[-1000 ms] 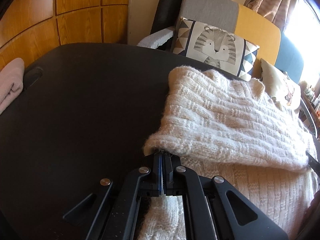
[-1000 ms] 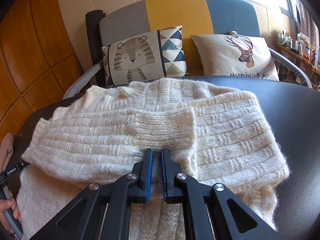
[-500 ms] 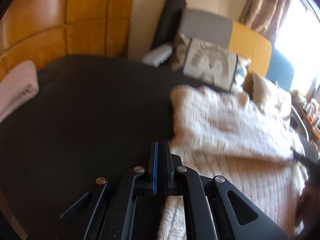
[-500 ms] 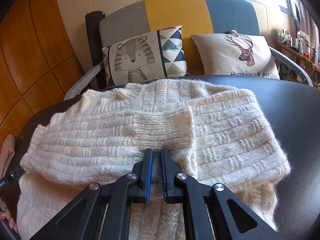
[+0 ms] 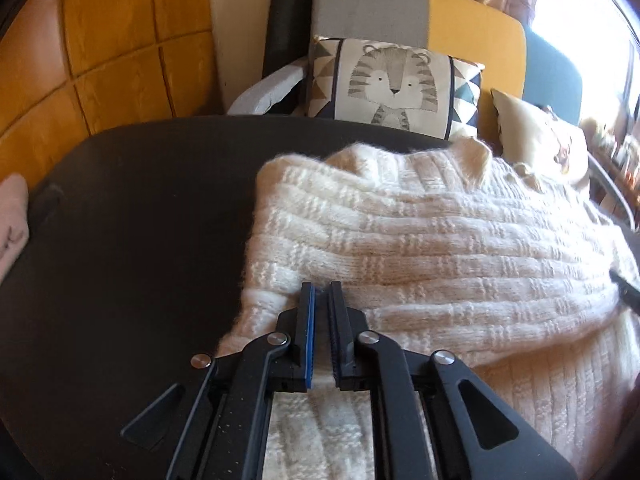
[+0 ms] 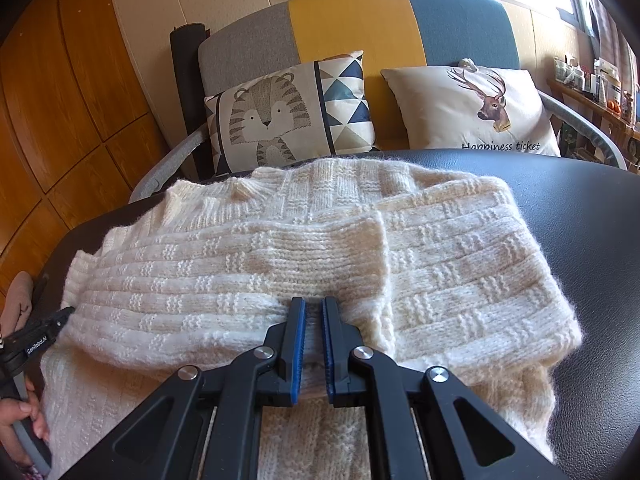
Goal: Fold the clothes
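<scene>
A cream knitted sweater [image 5: 440, 248] [image 6: 280, 264] lies on the black table [image 5: 140, 220], its sleeves folded across the body. My left gripper [image 5: 321, 290] hangs over the sweater's left edge. Its jaws are opening with a narrow gap, and I see no knit pinched between the pads. In the right wrist view the left gripper [image 6: 40, 332] shows at the left edge, held by a hand [image 6: 20, 420]. My right gripper [image 6: 313, 304] is shut on the sweater's folded sleeve near the front, with knit between its blue pads. Its tip [image 5: 624, 292] shows at the right edge of the left wrist view.
A pink garment [image 5: 12, 216] lies at the table's left edge. Behind the table stands a sofa with a tiger cushion [image 6: 280, 116] and a deer cushion [image 6: 472, 108]. Bare black tabletop [image 6: 592, 208] lies right of the sweater, and more lies to its left.
The left gripper let go of the sleeve edge, drew back to the left, then came over the sweater's left edge again with its jaws slightly parted. The right gripper has not moved.
</scene>
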